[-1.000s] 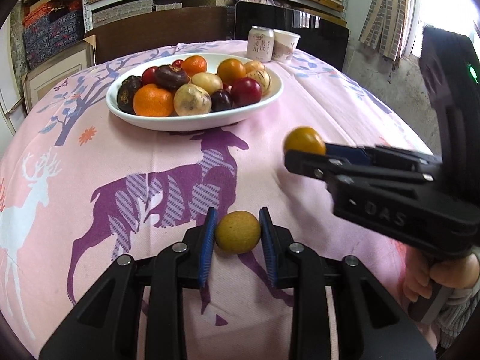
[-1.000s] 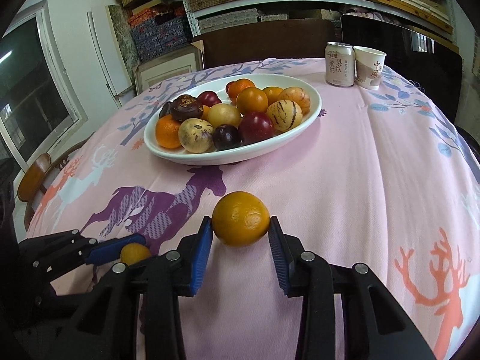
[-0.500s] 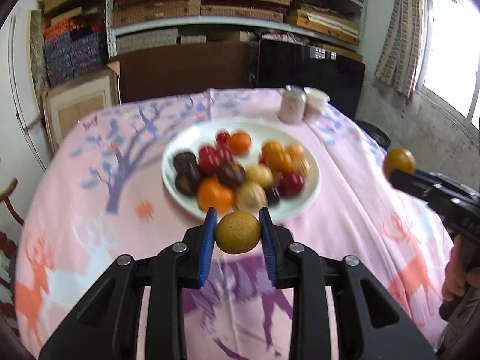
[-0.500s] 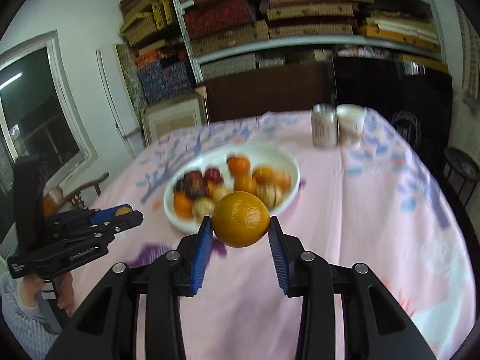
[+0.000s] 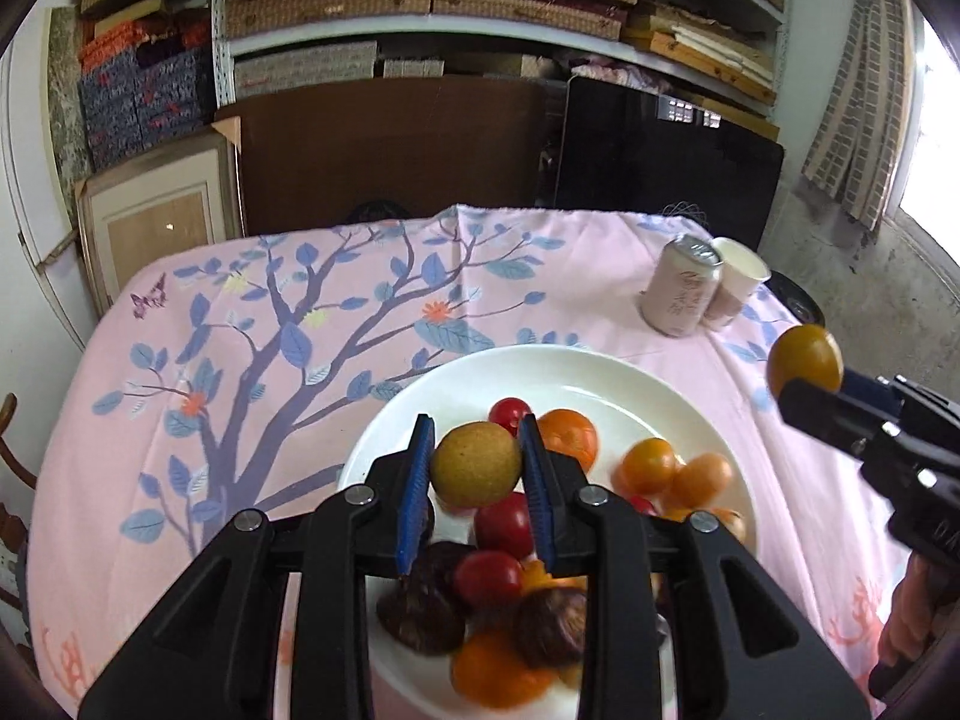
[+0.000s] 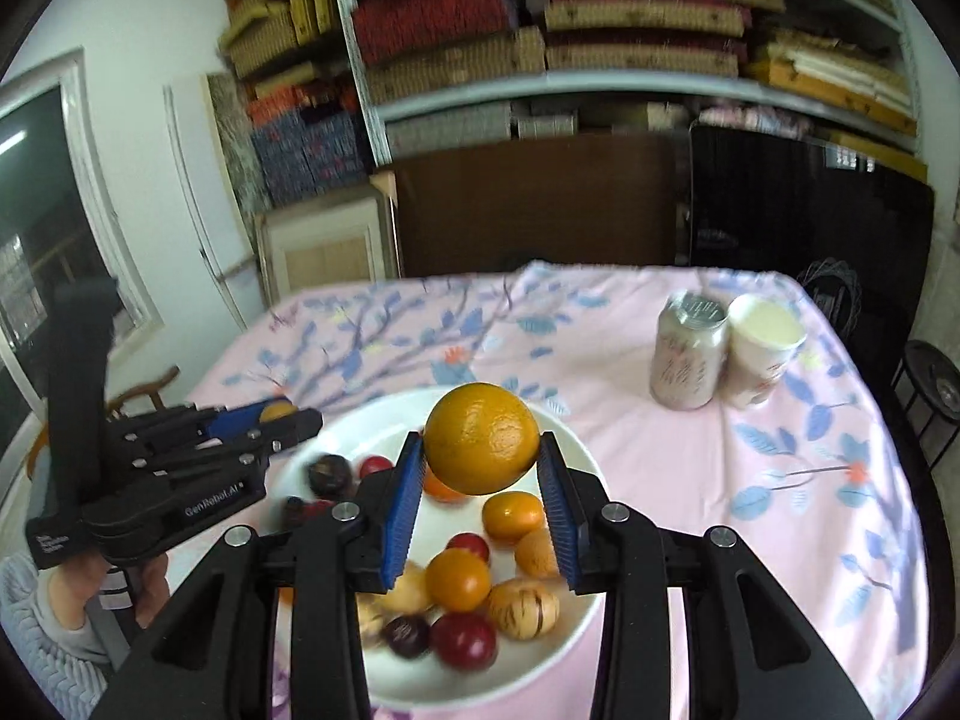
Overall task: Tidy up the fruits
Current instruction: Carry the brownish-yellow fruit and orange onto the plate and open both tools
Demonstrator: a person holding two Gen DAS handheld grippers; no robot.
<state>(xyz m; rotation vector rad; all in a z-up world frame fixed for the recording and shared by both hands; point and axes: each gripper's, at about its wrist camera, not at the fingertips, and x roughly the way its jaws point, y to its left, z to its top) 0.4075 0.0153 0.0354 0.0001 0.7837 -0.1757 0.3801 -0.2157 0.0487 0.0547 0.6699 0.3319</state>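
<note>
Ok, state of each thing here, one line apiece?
Left gripper: shut on yellow fruit, above plate.
Right gripper: shut on orange, above plate.
Plate: on tablecloth, holding mixed fruit.
Can: upright, looks unopened.
Cup: upright beside can; contents unclear.

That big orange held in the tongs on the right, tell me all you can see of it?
The orange is round and deep orange-yellow, with a finely dimpled, slightly glossy peel that catches the light; no stalk or leaf shows. The right tongs clamp it from both sides with ribbed blue pads; only they touch it. It hangs in the air above the white plate of mixed fruit. In the left view it shows as a small ball at the tip of those tongs.
</note>
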